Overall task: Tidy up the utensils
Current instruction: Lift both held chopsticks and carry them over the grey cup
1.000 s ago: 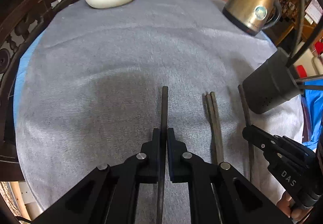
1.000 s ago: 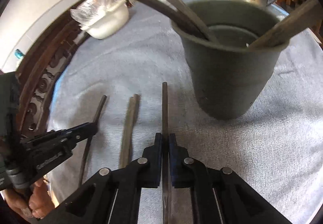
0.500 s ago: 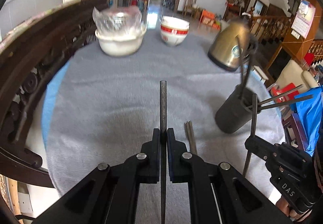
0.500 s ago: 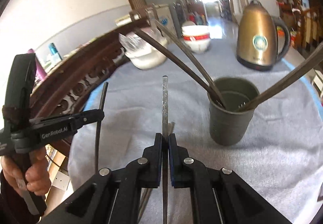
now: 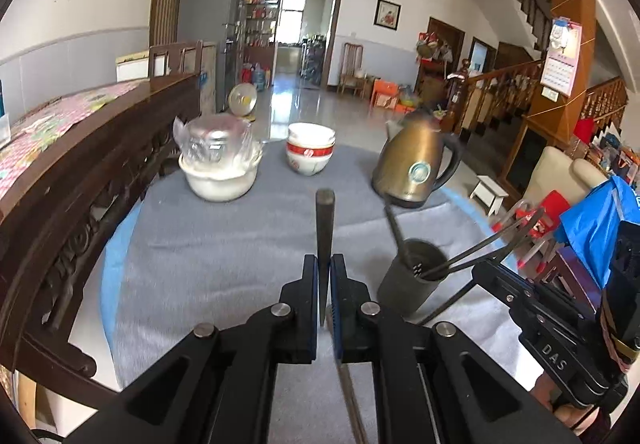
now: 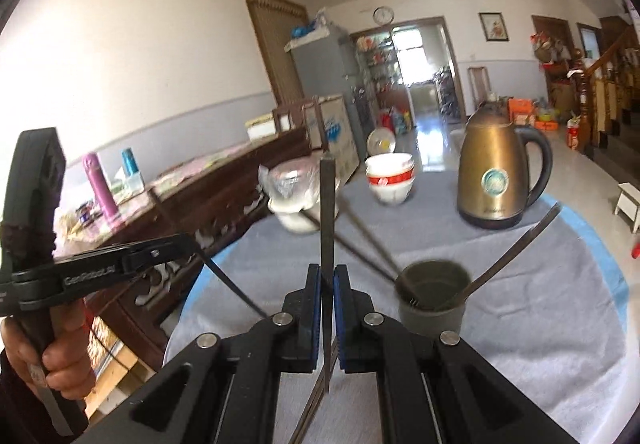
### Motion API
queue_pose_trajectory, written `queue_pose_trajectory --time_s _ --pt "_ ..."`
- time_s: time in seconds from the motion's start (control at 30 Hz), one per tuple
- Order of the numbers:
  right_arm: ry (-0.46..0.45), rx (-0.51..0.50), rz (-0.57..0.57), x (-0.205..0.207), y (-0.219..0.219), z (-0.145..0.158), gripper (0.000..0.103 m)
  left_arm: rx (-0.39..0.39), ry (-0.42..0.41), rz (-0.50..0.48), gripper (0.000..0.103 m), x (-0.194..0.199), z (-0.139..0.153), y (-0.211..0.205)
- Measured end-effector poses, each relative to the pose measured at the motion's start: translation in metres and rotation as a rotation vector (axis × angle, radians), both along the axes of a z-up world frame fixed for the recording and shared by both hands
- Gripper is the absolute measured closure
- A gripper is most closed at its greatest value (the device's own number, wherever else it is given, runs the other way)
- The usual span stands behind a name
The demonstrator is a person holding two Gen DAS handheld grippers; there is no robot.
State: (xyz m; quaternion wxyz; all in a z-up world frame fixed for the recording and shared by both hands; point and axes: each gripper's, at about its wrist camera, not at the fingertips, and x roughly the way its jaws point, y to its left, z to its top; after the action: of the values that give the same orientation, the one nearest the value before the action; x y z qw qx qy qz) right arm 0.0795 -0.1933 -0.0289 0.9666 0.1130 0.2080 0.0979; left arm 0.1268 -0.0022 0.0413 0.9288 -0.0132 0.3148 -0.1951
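- My left jaws (image 5: pixel 324 286) are closed on one dark chopstick (image 5: pixel 324 228); it stands up between them, tip above the surface (image 5: pixel 208 244).
- My right jaws (image 6: pixel 327 298) are clamped on a second chopstick (image 6: pixel 327 211), likewise held upright and clear of the cloth.
- In hand, as I judge it: the carry step, both sticks lifted and on their way to the holder (image 5: pixel 408 284).
- The holder, a dark cup, stands on the surface to the right of my left jaws, and just right of and beyond my right jaws in the right view (image 6: pixel 432 298).
- It already has several long utensils leaning out over its rim; which kinds, I cannot tell.
- More chopsticks (image 5: pixel 352 396) lie on the cloth below my left jaws, not yet picked up.
- Next move calls for bringing one stick over the cup mouth, tipping it end down, then letting go; the leaning handles crowd the opening, so I'd pick the free side.
- Further back: a white bowl (image 5: pixel 220 179) with a plastic-wrapped thing in it, stacked red-banded bowls (image 5: pixel 310 155), and a kettle (image 5: pixel 416 167).
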Motion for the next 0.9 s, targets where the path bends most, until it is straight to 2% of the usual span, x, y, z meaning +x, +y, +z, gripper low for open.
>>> queue_pose_trajectory --time_s 0.43,0.7,0.9 --pt "-0.082 0.017 -0.127 0.000 -0.040 0.043 0.096 -0.005 -0.062 -0.044 0.097 0.006 0.034 -0.039" --pt "-0.159 0.041 -0.247 -0.005 -0.066 0.063 0.096 -0.051 -0.140 -0.084 0.097 0.005 0.070 -0.068" --pt "-0.180 0.051 -0.315 -0.003 -0.078 0.059 0.096 -0.126 -0.212 -0.097 0.097 0.009 0.091 -0.089"
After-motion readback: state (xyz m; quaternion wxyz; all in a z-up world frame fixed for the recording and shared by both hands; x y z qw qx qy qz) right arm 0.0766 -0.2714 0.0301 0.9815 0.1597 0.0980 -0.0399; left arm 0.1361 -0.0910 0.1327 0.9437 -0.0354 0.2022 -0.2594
